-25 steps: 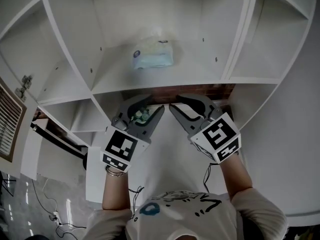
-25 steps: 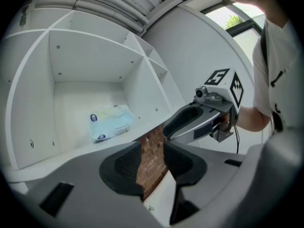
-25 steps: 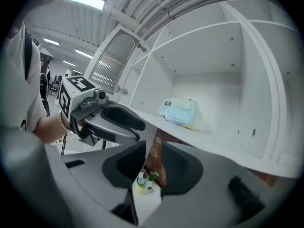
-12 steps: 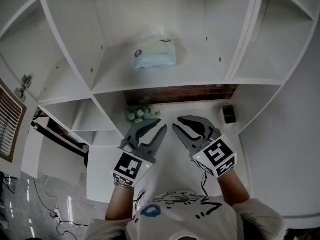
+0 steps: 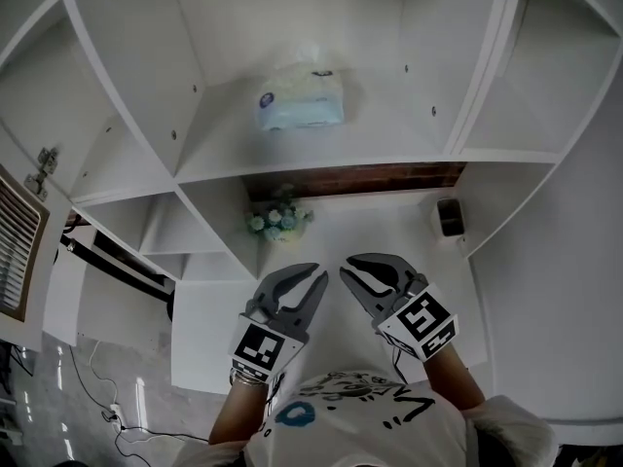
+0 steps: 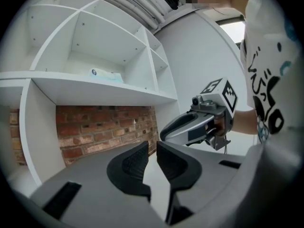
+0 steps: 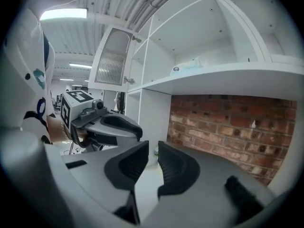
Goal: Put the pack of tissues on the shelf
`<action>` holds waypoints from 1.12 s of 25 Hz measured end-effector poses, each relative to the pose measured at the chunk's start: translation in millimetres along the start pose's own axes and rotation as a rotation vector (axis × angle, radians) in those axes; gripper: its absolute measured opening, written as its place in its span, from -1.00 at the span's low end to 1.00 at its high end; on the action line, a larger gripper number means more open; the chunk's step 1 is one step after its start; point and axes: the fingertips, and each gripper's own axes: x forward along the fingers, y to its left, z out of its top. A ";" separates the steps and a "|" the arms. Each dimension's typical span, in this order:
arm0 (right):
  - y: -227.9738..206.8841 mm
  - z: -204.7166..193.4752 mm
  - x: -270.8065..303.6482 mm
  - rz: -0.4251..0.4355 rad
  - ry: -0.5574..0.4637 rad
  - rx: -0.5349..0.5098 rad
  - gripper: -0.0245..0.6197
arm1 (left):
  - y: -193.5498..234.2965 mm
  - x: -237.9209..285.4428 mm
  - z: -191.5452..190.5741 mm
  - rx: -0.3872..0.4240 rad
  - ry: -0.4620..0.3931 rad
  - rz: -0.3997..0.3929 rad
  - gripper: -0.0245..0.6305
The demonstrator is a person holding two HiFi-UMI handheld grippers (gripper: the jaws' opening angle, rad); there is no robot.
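The placing step looks finished: the pack of tissues (image 5: 300,100) lies flat on the shelf (image 5: 321,154), up above and well beyond both sets of fingers, with neither gripper touching it. What you have in hand now reads as the retreat after release, not a carry. Your left gripper (image 5: 317,278) and right gripper (image 5: 348,272) hang side by side below the shelf board and close to your chest, tips pointing toward the brick wall (image 6: 104,127) at the back of the lower bay. In the left gripper view the fingers (image 6: 130,163) have just been closing and stand a narrow slit apart, with nothing between them but the white table (image 5: 360,232) beyond. The right gripper view shows the same: fingers (image 7: 178,167) just closed down to a slim gap, empty, with the pack (image 7: 187,65) visible high above them on the board's edge. From the left gripper view the pack (image 6: 107,75) also sits above and ahead, well apart. A small sprig of flowers (image 5: 277,220) stands on the table ahead of the left fingers, clear of them. The next move, as I judge it, asks little of you — keep both grippers low and away from the shelf edge so nothing nudges the pack, and check that it sits far enough back from the lip to stay put.
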 end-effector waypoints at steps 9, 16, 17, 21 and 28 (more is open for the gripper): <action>15.8 -20.0 -3.5 0.045 -0.003 0.068 -0.72 | -22.9 -9.3 -26.2 -0.085 0.032 -0.062 -0.74; 29.6 -25.9 -2.7 0.071 0.024 0.102 -0.72 | -18.2 -27.8 -27.2 0.031 0.055 -0.039 -0.74; 31.7 -25.5 -2.2 0.074 0.018 0.101 -0.72 | -16.4 -30.2 -27.5 0.039 0.052 -0.033 -0.74; 38.1 -26.1 -1.6 0.087 -0.002 0.096 -0.72 | -13.9 -36.9 -26.2 0.008 -0.003 -0.009 -0.74; 35.4 -29.0 -3.3 0.082 -0.052 0.143 -0.77 | -14.9 -37.7 -40.2 -0.162 -0.042 0.013 -0.74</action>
